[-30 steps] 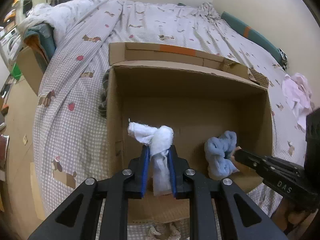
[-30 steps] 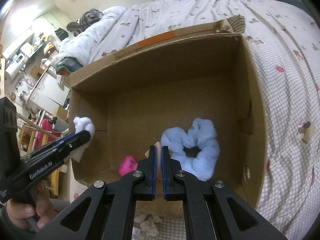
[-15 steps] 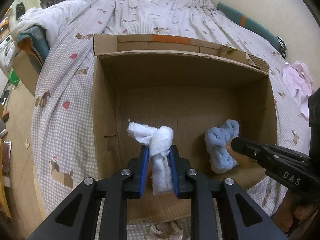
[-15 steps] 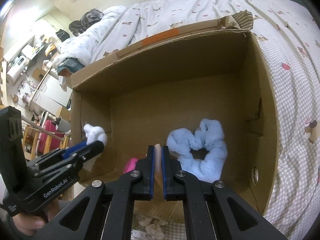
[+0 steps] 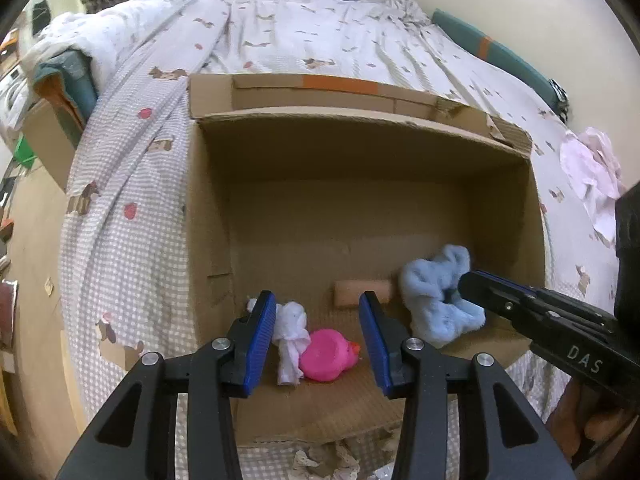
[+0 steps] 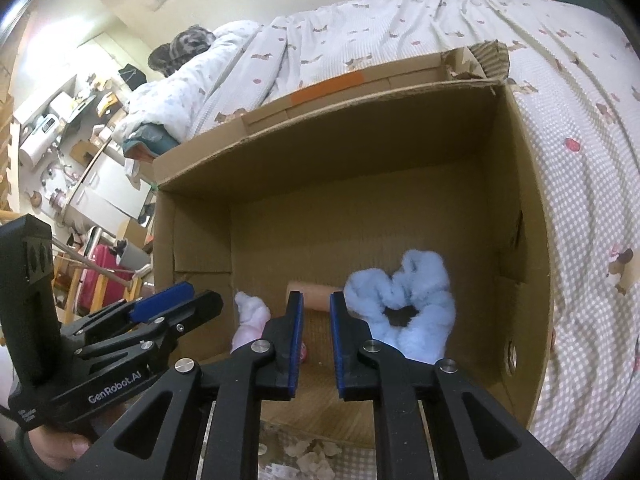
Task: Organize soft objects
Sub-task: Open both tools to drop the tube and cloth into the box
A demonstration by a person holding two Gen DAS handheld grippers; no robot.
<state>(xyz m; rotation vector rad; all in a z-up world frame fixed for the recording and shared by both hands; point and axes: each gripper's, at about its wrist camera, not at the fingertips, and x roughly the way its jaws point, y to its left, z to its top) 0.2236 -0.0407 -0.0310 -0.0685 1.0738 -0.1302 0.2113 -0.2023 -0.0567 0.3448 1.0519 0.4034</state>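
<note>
My left gripper (image 5: 318, 338) now gapes empty, white cloth (image 5: 290, 336) dropped beside pink toy (image 5: 326, 354) | right gripper (image 6: 315, 342) parted, tan roll (image 6: 316, 298) released | cardboard box (image 5: 208, 216) filling, both free.

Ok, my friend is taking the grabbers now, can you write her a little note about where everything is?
Left gripper: open, holding nothing, hanging over the near edge of the brown cardboard box.
Right gripper: open, empty, also at the box.
In the box: knotted white cloth touching the pink rubber duck, tan foam block behind them, fluffy light-blue scrunchie on the right.
Done: those four soft things are inside.
Left: a crumpled pale-pink cloth lies on the bed to the right of the box; it probably goes in next.
</note>
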